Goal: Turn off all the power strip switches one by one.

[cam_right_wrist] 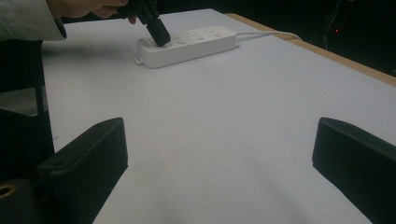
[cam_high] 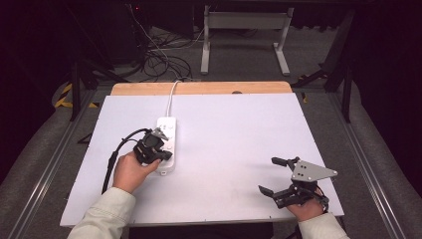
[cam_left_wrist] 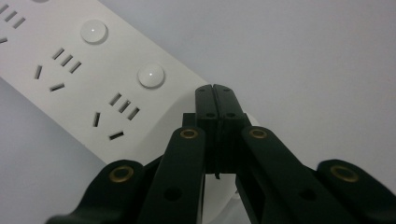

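High view: power strip (cam_high: 167, 139) lies left of centre on the desk (cam_high: 239, 149). Left gripper (cam_high: 152, 147), fingers pressed together and empty, tips on a strip button, likely mid-press. Right gripper (cam_high: 281, 174), fingers spread wide, idles.

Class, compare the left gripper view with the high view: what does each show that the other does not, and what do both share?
Left gripper view alone: the power strip's socket slots and round buttons up close, and the left gripper shut, fingers pressed together. High view alone: the right gripper held open near the table's right corner, the strip's cable, both sleeves, and floor cables beyond. Shared: white strip, white tabletop, left gripper over the strip.
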Demonstrator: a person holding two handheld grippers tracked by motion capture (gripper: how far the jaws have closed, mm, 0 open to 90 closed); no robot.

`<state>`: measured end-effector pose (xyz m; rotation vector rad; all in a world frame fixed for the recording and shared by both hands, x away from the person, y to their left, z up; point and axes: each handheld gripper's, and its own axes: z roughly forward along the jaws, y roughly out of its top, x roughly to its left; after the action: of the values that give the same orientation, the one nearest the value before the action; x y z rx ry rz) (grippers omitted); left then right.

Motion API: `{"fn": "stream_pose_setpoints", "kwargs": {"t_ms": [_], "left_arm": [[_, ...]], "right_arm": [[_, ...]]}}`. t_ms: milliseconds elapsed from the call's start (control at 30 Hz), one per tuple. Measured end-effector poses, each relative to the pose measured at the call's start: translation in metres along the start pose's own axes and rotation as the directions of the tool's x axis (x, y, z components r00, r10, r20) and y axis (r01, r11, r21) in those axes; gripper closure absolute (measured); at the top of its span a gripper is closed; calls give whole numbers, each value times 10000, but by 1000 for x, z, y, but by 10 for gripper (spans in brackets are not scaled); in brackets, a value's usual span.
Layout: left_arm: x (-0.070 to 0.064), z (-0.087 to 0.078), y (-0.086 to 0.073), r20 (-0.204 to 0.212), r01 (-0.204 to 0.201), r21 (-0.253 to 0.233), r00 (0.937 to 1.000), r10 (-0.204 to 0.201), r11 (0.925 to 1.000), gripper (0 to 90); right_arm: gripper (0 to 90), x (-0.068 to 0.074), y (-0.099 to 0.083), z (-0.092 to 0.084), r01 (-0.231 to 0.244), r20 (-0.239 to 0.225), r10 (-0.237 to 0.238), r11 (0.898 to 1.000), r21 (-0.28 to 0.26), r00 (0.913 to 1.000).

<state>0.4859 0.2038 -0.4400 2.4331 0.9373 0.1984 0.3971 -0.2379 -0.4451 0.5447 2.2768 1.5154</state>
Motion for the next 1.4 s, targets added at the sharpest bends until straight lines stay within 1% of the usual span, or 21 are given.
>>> {"fn": "stream_pose_setpoints", "kwargs": {"t_ms": [133, 233, 267, 300, 333, 400, 500, 567, 633, 733, 867, 900, 933, 1000, 1100, 1167, 1233, 1267, 1300, 1367, 1400], "left_arm": [[-1, 0, 0, -41, -50, -17, 10000, 50, 10000, 900], [0, 0, -1, 10, -11, -26, 10000, 11, 10000, 900], [-1, 0, -1, -19, -30, -32, 10000, 30, 10000, 900], [-1, 0, -1, -180, -74, -14, 9998, 73, 10000, 900], [-2, 0, 0, -114, -51, 2, 9999, 51, 10000, 900], [-3, 0, 0, -171, -109, 18, 9998, 110, 9999, 900], [-1, 0, -1, 6, 59, -60, 10000, -59, 10000, 900], [-1, 0, -1, -42, 16, -66, 10000, -16, 10000, 900], [-3, 1, 0, -173, -130, -12, 9998, 130, 9999, 900], [-4, 0, -1, -185, -45, 8, 9998, 45, 10000, 900], [-4, 0, -1, -270, -122, 9, 9996, 122, 9999, 900], [-5, 0, -1, -316, -102, 31, 9994, 103, 9999, 900], [-5, 1, -1, -301, -16, 0, 9995, 16, 10000, 900], [-5, 0, -1, -293, 134, 86, 9995, -132, 9999, 900], [-5, 0, -3, -356, 146, 79, 9993, -143, 9999, 900], [-4, 0, -4, -281, 216, -67, 9994, -218, 9997, 900], [-5, 0, -6, -505, 23, -301, 9987, -38, 9995, 900], [-5, -2, -7, -661, 68, -649, 9978, -111, 9979, 900], [-3, -4, -6, -676, 115, -740, 9976, -165, 9972, 900], [-2, -11, -5, -412, 227, -1441, 9987, -289, 9893, 900], [-4, -19, -3, -472, 124, -1817, 9987, -213, 9833, 900]], "right_arm": [[38, 0, 0, 0, -8, -11, 8, 10000, 7, 10000], [38, 0, 0, 0, -10, -14, 10, 10000, 10, 10000], [38, 0, 0, 0, -20, -19, 21, 10000, 11, 10000], [38, 0, 0, 0, -20, -19, 21, 10000, 11, 10000], [38, 0, 0, 0, -15, -18, 15, 10000, 15, 10000], [38, 0, 0, 0, -18, -24, 18, 10000, 18, 10000], [38, 0, 0, 0, -26, -28, 26, 10000, 21, 10000], [38, 1, 0, 0, -3, -33, 3, 10000, 22, 10000], [38, 1, 0, 0, -3, -33, 4, 10000, 30, 10000], [38, 1, 0, 0, 6, -29, -6, 10000, 43, 10000], [38, 1, 0, 1, 10, -36, -10, 10000, 38, 10000], [38, 1, 0, 1, 22, -37, -21, 10000, 36, 10000], [38, 1, 0, 1, 22, -37, -21, 10000, 36, 10000], [38, 1, 0, 0, 38, -36, -38, 10000, 36, 10000], [38, 1, 0, 1, 29, -33, -29, 10000, 42, 10000], [38, 1, 0, 1, 37, -42, -37, 10000, 52, 10000], [38, 1, 0, 1, 46, -30, -46, 10000, 35, 10000], [38, 1, 0, 0, 52, -36, -52, 10000, 27, 10000], [38, 1, 0, 0, 55, -31, -55, 10000, 20, 10000], [38, 1, 0, 0, 52, -17, -51, 10000, 32, 10000], [38, 1, 0, 0, 41, -20, -41, 10000, 38, 10000]]}}
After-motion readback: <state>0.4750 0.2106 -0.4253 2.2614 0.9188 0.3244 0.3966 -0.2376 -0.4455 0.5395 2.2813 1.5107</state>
